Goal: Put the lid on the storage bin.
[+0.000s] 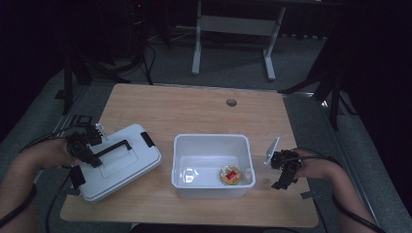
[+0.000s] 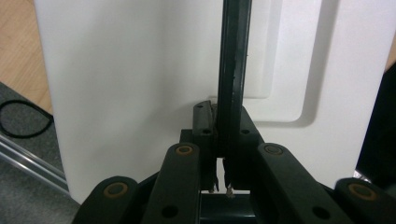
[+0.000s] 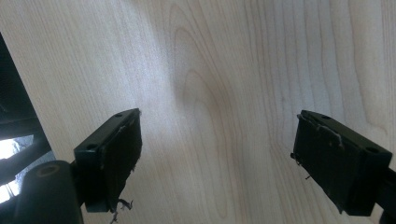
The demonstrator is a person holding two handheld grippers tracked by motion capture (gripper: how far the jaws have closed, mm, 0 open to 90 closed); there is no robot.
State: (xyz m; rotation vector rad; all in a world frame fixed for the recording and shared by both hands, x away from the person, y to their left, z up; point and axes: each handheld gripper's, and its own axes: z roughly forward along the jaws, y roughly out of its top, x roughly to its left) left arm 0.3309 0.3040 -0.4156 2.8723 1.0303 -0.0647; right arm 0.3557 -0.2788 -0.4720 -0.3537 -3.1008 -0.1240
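Observation:
A white box lid (image 1: pixel 119 167) sits tilted at the table's left, with black clips on its edges. My left gripper (image 1: pixel 93 156) is shut on the lid's black handle (image 1: pixel 114 146); in the left gripper view the jaws pinch that handle bar (image 2: pixel 232 84) against the white lid (image 2: pixel 126 93). An open white bin (image 1: pixel 212 141) stands at the middle, and a round yellow thing with a red patch (image 1: pixel 230 174) lies in its front right corner. My right gripper (image 1: pixel 286 174) hovers right of the bin. It is open (image 3: pixel 219 140) over bare wood, with nothing between its pads.
The wooden table (image 1: pixel 194 111) has a cable hole (image 1: pixel 231 102) at the back. A white desk frame (image 1: pixel 233 29) stands on the floor behind. Cables trail off the table's left side, and the front edge is close below both hands.

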